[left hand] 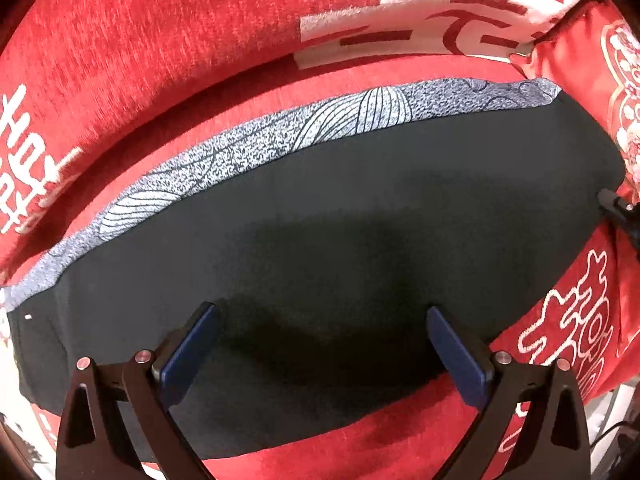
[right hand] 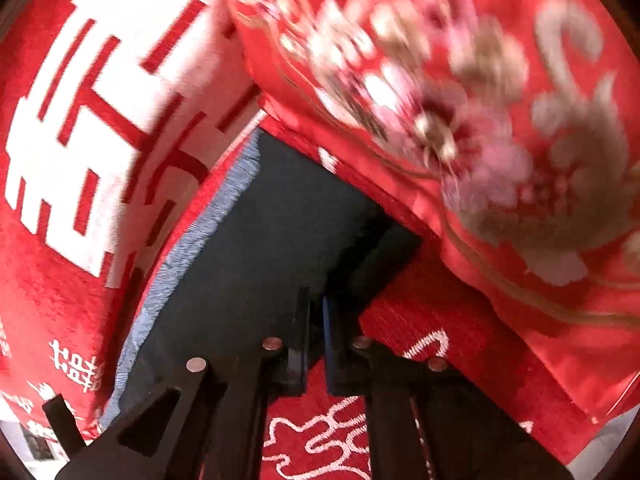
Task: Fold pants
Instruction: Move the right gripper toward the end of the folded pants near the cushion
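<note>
Closest in, the left gripper [left hand: 320,344] has its blue-padded fingers spread wide with nothing between them, hovering over the dark charcoal soft-fabric pants [left hand: 340,208]. The right gripper [right hand: 316,336] looks nearly closed, only a thin gap, right at the near edge of the pants; can't tell if it's actually pinching cloth, that view's blurry.

The pants lie flat in a long strip on the red sofa cover with white lettering [left hand: 140,48], a grey-blue line-patterned fabric band [left hand: 280,136] showing along their far edge. Farther right sits an embroidered red cushion [right hand: 460,100].

I'd guess legs are stacked lengthwise already; crosswise folds remain.
</note>
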Available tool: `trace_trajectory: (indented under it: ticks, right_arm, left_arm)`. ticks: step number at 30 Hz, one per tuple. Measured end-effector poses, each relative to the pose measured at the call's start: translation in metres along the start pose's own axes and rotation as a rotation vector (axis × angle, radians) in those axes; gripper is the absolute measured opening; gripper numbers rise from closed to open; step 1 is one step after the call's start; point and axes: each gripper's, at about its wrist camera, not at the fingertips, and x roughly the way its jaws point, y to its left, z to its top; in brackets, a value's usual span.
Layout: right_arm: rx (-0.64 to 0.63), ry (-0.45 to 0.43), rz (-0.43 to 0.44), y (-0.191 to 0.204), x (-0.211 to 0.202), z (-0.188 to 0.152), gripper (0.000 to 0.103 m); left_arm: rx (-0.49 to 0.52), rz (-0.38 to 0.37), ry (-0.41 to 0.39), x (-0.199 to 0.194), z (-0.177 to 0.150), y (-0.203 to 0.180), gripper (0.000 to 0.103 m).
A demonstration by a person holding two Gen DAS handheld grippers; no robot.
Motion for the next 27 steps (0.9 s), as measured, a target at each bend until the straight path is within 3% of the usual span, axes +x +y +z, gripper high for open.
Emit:
trace_trajectory:
  ticks: [4,6,7,8,10,14,21,27]
  right_arm:
    - [-0.065,0.0,-0.063,-0.001,-0.003,-0.004,0.006]
    - [-0.04,0.052,-0.09,-0.015,0.009,-0.003,0.02]
    - [-0.011,0.044,-0.066,-0.019,0.008,-0.002,0.022]
    - [0.024,0.037,-0.056,-0.023,0.004,-0.002,0.032]
    - [0.022,0.026,-0.086,-0.023,-0.004,-0.006,0.034]
    - [0.024,0.074,0.05,-0.018,-0.009,-0.028,0.034]
    - [0.115,0.127,0.234,-0.015,0.016,-0.046,0.034]
    - [0.136,0.126,0.3,-0.023,0.016,-0.05,0.034]
  left_arm:
    - [0.007,-0.015,0.001,0.004,-0.001,-0.005,0.103]
    - [0.003,-0.03,0.003,0.004,-0.003,-0.001,0.103]
    - [0.002,-0.036,0.002,0.004,-0.002,-0.002,0.103]
    - [0.003,-0.039,-0.001,0.004,-0.002,-0.002,0.103]
    - [0.009,-0.041,-0.011,0.004,-0.001,-0.006,0.103]
    - [-0.002,-0.043,-0.009,0.005,-0.007,-0.009,0.103]
    - [-0.016,-0.054,0.004,0.014,-0.018,0.022,0.103]
    - [-0.076,-0.066,0.003,0.008,-0.015,0.029,0.103]
